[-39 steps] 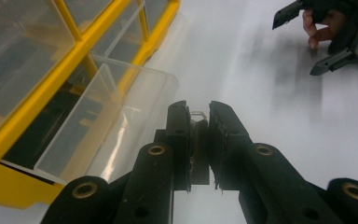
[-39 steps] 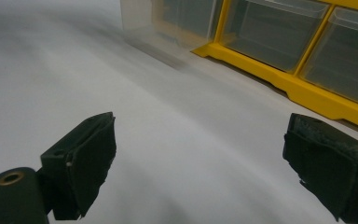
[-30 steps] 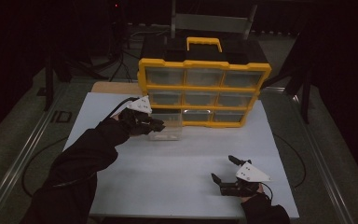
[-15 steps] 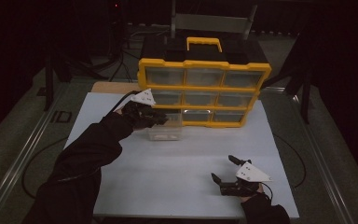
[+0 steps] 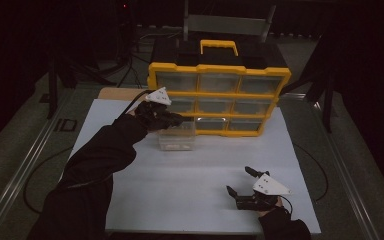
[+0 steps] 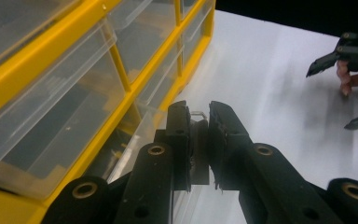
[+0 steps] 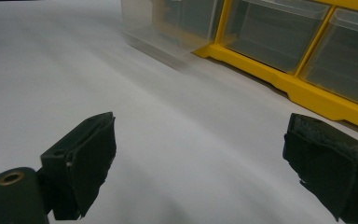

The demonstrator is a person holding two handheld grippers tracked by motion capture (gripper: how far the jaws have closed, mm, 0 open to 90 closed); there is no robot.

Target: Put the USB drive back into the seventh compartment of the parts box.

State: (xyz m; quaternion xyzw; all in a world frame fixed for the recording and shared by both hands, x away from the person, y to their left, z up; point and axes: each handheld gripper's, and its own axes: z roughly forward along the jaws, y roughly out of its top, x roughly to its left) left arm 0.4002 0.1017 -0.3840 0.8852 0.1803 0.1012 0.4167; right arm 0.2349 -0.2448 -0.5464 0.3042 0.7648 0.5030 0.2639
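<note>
A yellow drawer organizer [image 5: 219,90] with clear drawers stands at the back of the white table top [image 5: 180,195]. One clear drawer [image 5: 177,139] is out of it, just in front of the bottom row's left part. My left gripper [image 5: 176,120] is shut on that drawer's edge; in the left gripper view the jaws [image 6: 199,114] pinch the thin clear plastic [image 6: 198,140] beside the organizer's front [image 6: 121,70]. My right gripper [image 5: 238,180] rests near the table's front right, open with nothing between its fingers [image 7: 201,126]. It faces the drawer [image 7: 163,28] and organizer [image 7: 279,79].
A black carry handle framed in yellow [image 5: 219,47] tops the organizer. A metal rail [image 5: 25,165] runs along the table's left side and a cable [image 5: 35,175] loops beside it. Dark stands and a grey frame [image 5: 227,22] lie behind the organizer.
My left hand has moved slightly up and toward the organizer, the clear drawer still in its jaws. The right gripper has stayed where it was.
</note>
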